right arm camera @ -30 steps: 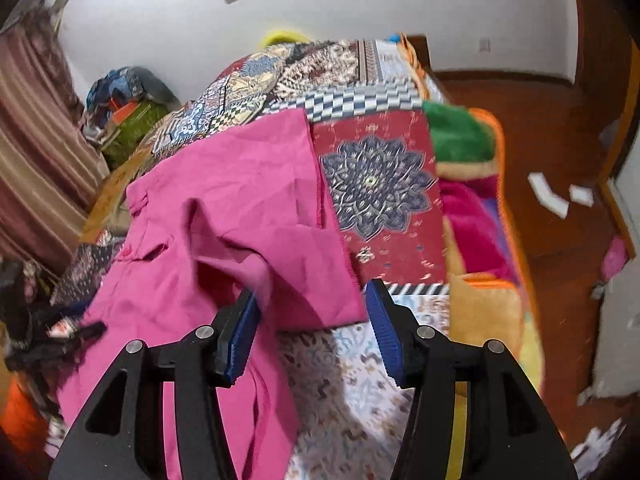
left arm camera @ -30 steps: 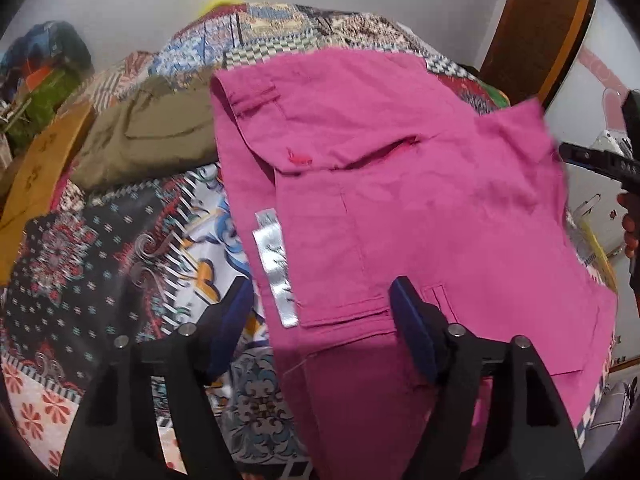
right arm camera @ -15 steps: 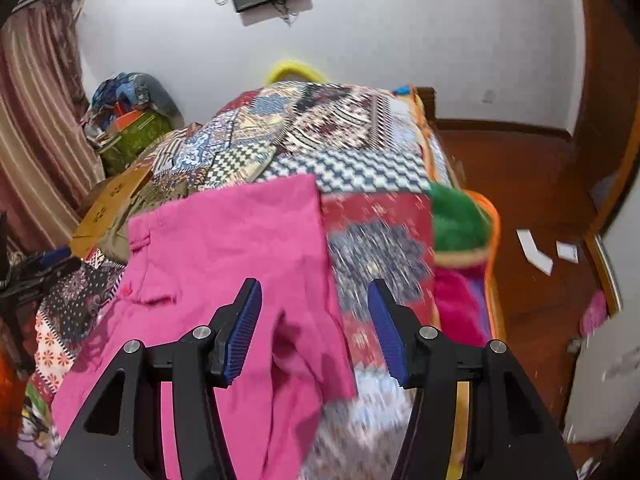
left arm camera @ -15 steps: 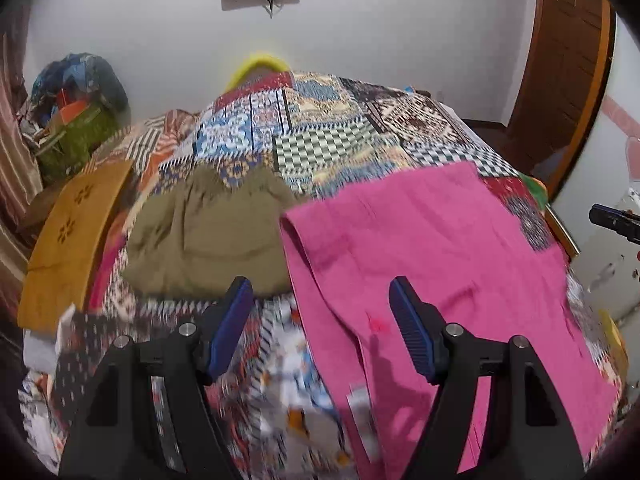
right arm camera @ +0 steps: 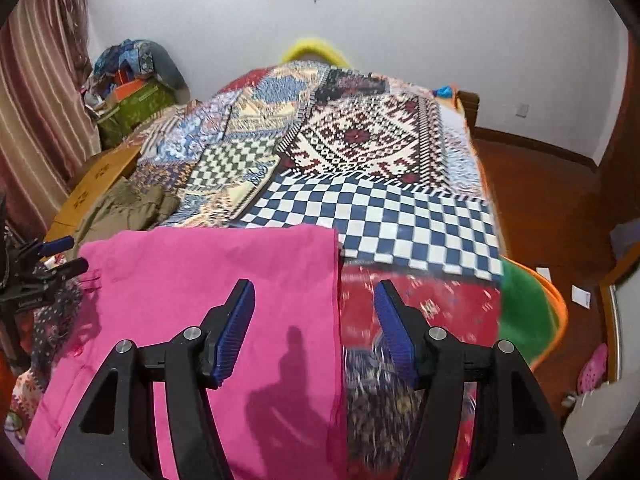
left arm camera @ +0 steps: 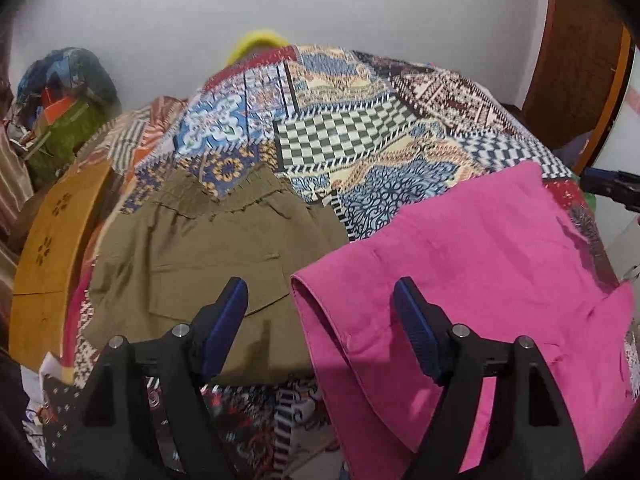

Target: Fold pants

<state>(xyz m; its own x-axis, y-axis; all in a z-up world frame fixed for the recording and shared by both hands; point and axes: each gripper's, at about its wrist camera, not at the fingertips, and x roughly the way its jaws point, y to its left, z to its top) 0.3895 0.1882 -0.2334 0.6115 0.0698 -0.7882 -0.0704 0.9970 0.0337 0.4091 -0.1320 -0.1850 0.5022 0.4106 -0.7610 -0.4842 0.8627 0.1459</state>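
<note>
Left wrist view: pink pants (left arm camera: 480, 280) lie flat on the patchwork bedspread (left arm camera: 360, 132), beside olive shorts (left arm camera: 208, 256). Left claw (left arm camera: 320, 324) and right claw (right arm camera: 314, 328) hover above, both empty, jaws opening wide.

The pants (left arm camera: 480, 264) lie flat on the quilt (left arm camera: 352, 128), with folded shorts (left arm camera: 208, 248) just beside them to the left.

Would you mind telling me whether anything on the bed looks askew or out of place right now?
Nothing stands out. The pink pants lie flat and folded on the quilt, the olive pants folded beside them.
</note>
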